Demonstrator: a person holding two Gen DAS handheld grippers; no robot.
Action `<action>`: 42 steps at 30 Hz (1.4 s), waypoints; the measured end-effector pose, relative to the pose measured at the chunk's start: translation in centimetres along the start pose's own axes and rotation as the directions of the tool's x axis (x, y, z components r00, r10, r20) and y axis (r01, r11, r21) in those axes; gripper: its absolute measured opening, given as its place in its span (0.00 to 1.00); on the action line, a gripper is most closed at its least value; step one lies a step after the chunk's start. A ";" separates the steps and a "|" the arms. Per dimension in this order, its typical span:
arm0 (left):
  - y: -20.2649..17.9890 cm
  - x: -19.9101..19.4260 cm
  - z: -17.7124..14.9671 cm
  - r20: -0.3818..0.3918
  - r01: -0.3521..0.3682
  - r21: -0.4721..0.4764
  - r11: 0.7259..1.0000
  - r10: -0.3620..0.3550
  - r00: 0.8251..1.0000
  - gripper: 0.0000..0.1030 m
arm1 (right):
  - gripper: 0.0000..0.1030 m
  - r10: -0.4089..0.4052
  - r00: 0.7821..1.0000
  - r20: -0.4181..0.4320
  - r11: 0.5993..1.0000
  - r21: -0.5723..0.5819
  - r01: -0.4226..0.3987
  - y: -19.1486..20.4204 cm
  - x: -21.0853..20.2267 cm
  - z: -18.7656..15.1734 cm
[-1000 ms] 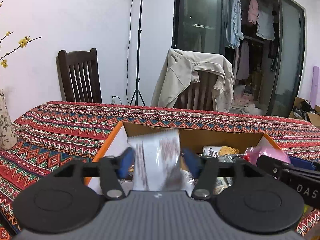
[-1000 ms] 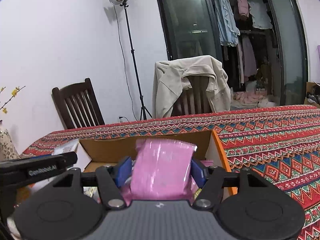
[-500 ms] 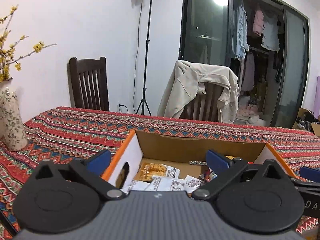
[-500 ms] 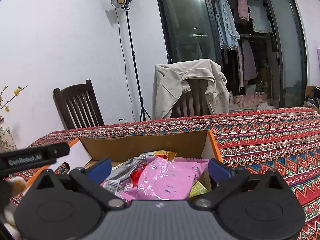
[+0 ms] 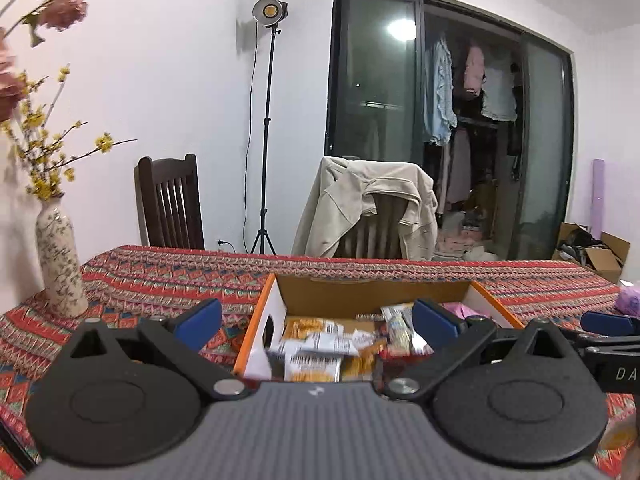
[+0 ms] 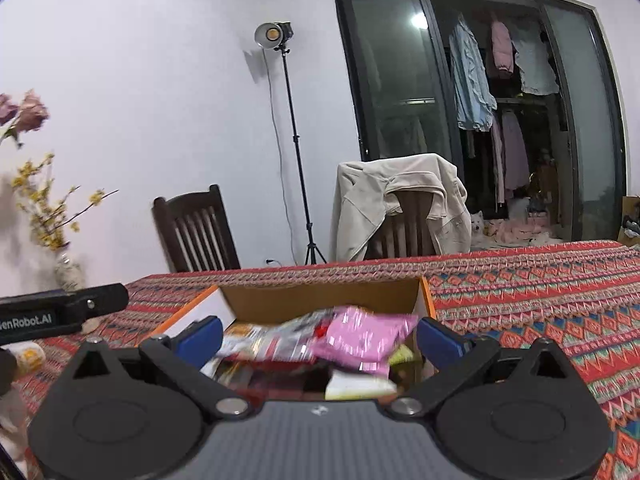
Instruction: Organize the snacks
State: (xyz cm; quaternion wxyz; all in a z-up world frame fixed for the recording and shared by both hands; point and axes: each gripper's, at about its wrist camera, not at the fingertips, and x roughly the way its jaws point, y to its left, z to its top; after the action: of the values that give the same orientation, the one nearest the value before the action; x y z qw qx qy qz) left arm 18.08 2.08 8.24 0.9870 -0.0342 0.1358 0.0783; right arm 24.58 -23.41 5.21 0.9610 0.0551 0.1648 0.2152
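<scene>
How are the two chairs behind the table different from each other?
The left chair is bare, its dark slatted back fully showing; the right chair is draped with a beige jacket that hides most of its back. The left chair stands against the white wall, the right chair before the glass doors. Both are dark slatted wood.

The right tool [image 6: 318,338] stands wide and empty above the cardboard box [image 6: 320,300], where a pink packet [image 6: 362,338] lies atop other snacks.

Box [image 5: 400,292] open on top, snacks [image 5: 320,344] piled inside; vase [image 5: 60,264] left, tablecloth [image 6: 540,292] bare right.
</scene>
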 end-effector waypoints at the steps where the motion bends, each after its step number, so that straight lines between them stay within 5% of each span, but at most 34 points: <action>1: 0.2 -0.7 -0.4 -0.003 0.005 -0.001 1.000 -0.005 1.000 1.00 | 1.00 0.004 1.000 -0.006 1.000 0.000 -0.004 0.0 -0.7 -0.4; 20: 3.4 -7.6 -9.1 -0.144 0.023 -0.004 1.000 -0.024 0.989 1.00 | 1.00 0.008 0.984 -0.176 0.999 0.047 0.001 -0.3 -8.2 -8.1; 42: 3.4 -7.9 -9.8 -0.155 0.049 -0.012 0.999 -0.050 0.987 1.00 | 1.00 0.002 0.982 -0.186 1.000 0.018 0.001 0.7 -8.8 -8.7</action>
State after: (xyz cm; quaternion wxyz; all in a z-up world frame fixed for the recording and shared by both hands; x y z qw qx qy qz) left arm 7.46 3.40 0.87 0.9750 -0.0474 0.2111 0.0514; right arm 13.80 -26.32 -0.27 0.9407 0.0435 0.2560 0.2182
